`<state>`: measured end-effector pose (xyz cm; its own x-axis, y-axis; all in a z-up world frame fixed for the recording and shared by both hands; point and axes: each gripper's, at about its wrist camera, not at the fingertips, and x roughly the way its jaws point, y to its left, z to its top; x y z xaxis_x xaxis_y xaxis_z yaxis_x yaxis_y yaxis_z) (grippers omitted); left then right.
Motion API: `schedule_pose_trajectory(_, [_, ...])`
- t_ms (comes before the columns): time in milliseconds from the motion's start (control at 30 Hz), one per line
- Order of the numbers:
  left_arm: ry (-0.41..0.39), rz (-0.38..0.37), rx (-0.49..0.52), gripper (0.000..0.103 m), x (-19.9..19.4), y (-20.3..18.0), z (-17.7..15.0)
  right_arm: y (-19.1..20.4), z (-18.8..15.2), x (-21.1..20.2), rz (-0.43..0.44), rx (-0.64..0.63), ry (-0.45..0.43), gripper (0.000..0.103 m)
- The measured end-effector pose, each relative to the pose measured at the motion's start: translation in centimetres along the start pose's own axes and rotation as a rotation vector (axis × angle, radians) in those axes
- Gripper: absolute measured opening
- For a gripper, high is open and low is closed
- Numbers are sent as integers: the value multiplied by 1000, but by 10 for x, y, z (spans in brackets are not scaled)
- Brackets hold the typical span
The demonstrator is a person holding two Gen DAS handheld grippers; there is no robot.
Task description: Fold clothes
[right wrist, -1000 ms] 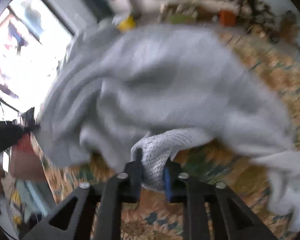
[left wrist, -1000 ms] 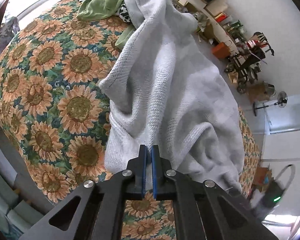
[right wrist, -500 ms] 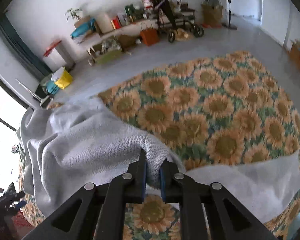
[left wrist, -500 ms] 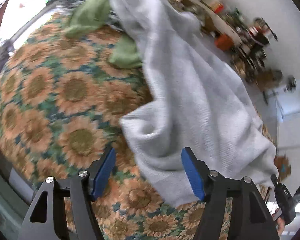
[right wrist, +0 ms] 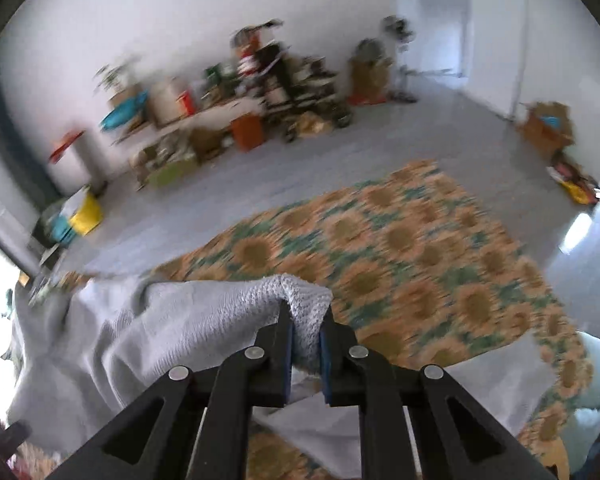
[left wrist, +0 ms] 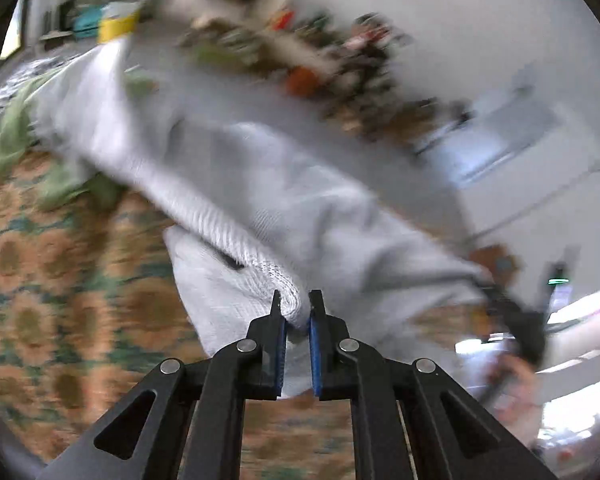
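Stretched as a long band from the left claw [left wrist: 295, 305] up and left across the sunflower-print cover [left wrist: 40, 280] lay the pale grey knitted garment [left wrist: 260, 200], its ribbed edge pinched there after those jaws had just been closing. Held likewise at a bunched fold by the right claw [right wrist: 305, 312], narrow on the cloth. Seen only from the left wrist: crumpled green clothes [left wrist: 16, 128]; only from the right: the cover's far corner and grey floor [right wrist: 340, 160].

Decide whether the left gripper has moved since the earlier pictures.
Yes. The left gripper let go, shifted toward the grey garment's edge on the sunflower cloth, and its jaws have just closed on it.
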<state>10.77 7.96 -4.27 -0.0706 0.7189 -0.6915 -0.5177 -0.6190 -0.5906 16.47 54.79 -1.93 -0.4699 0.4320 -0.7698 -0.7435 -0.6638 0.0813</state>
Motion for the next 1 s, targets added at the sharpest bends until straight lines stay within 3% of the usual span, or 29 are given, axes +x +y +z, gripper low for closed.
schedule_pose_trajectory(67, [4, -33, 17, 10, -2, -7, 2, -28, 8, -10, -67, 46, -12, 11])
schedule_pose_trajectory(133, [54, 13, 15, 10, 5, 3, -3, -58, 10, -15, -140, 94, -2, 12])
schedule_pose_trajectory(233, [187, 106, -86, 10, 60, 23, -7, -85, -7, -5, -182, 99, 91, 23])
schedule_pose_trajectory(267, [219, 134, -133, 10, 68, 36, -13, -89, -17, 0, -173, 85, 139, 36])
schedule_pose_trajectory(300, [256, 167, -176, 10, 80, 48, -19, -90, -27, 4, -157, 68, 176, 47])
schedule_pose_trajectory(367, [319, 203, -224, 10, 98, 62, -32, -88, -50, 7, -93, 41, 233, 51])
schedule_pose_trajectory(500, [369, 265, -214, 14, 111, 69, -42, -80, -83, 11, 18, 43, 313, 62])
schedule_pose_trajectory(600, [374, 255, -228, 16, 109, 71, -37, -70, -94, 14, 108, 54, 348, 68])
schedule_pose_trajectory(700, [307, 247, -253, 33, 93, 74, -22, -52, -102, 14, 216, 48, 389, 76])
schedule_pose_trajectory(767, [260, 254, -270, 61, 82, 77, -11, -40, -109, 17, 247, 27, 415, 78])
schedule_pose_trajectory(800, [236, 266, -281, 66, 78, 78, -6, -34, -113, 19, 258, 17, 432, 79])
schedule_pose_trajectory(867, [218, 283, -282, 69, 78, 78, 1, -21, -123, 27, 292, -4, 488, 79])
schedule_pose_trajectory(1000, [311, 299, -236, 69, 102, 80, -11, 12, -144, 35, 343, -96, 562, 82])
